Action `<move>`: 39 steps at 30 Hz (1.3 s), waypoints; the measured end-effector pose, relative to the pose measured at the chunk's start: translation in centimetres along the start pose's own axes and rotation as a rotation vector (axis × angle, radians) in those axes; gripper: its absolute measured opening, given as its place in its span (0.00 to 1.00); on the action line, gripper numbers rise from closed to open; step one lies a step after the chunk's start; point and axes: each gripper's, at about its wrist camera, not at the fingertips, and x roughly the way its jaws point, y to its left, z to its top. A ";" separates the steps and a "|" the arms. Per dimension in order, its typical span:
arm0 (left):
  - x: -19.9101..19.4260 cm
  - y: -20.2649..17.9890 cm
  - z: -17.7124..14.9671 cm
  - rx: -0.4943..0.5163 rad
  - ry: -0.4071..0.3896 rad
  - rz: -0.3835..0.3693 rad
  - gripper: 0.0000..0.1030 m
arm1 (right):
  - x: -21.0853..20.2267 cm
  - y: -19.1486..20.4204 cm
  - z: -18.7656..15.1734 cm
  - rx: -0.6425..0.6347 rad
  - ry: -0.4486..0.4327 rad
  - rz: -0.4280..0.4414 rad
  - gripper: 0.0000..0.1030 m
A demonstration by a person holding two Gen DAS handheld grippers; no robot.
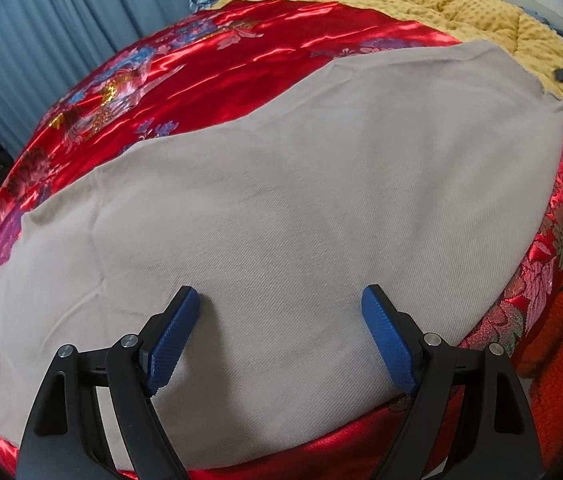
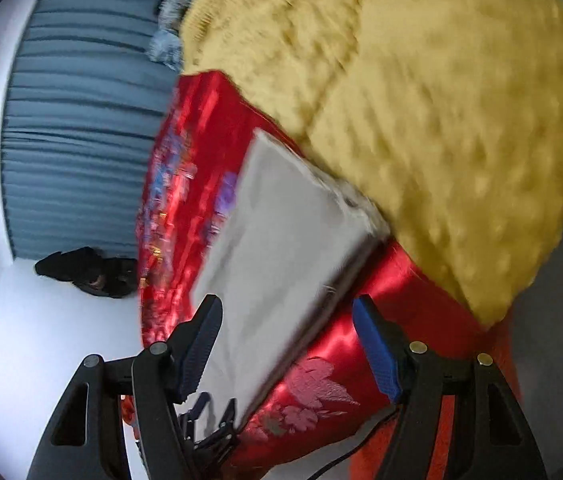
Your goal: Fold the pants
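Note:
Beige pants (image 1: 281, 200) lie flat across a red satin bedcover (image 1: 201, 72), filling most of the left wrist view. My left gripper (image 1: 281, 294) stands open just over their near part, blue pads wide apart with only flat cloth showing between them. The right wrist view is blurred and tilted. There the pants (image 2: 277, 240) run as a pale strip with one end by the yellow blanket (image 2: 441, 120). My right gripper (image 2: 287, 304) hangs open above the pants' long edge and the red cover (image 2: 341, 360), holding nothing. My left gripper's fingers (image 2: 209, 420) show at the bottom.
A thick yellow blanket (image 1: 401, 0) is heaped behind the pants on the bed. Blue-grey curtains (image 1: 61, 32) hang at the far side. Orange-red fabric (image 1: 561, 340) lies beyond the bed's right edge. A dark bundle (image 2: 85, 272) sits on the pale floor beside the bed.

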 end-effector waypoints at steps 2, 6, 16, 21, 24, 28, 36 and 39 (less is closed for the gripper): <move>-0.1 -0.2 -0.1 0.004 -0.006 0.011 0.82 | 1.2 -0.5 0.2 0.014 -0.022 0.000 0.58; -0.2 -0.5 -0.4 0.024 -0.034 0.034 0.83 | 2.5 -1.4 0.3 0.009 -0.045 -0.026 0.09; -8.4 14.3 -2.0 -0.327 -0.040 -0.106 0.84 | -5.9 14.6 -4.9 -0.526 -0.204 0.083 0.08; -12.2 24.8 -7.7 -0.610 -0.106 -0.005 0.84 | -5.2 24.7 -10.9 -0.758 -0.147 0.208 0.08; -13.4 28.8 -12.3 -0.754 -0.129 0.048 0.84 | -2.3 29.8 -15.3 -0.845 -0.072 0.294 0.08; -13.0 31.1 -17.2 -0.848 -0.090 0.083 0.84 | 4.2 34.3 -21.8 -0.926 0.052 0.332 0.08; -13.0 31.9 -19.7 -0.876 -0.078 0.112 0.84 | 19.6 31.0 -36.7 -1.000 0.414 0.213 0.46; -13.1 32.4 -19.9 -0.878 -0.088 0.126 0.84 | 19.9 28.8 -38.1 -0.998 0.463 0.231 0.48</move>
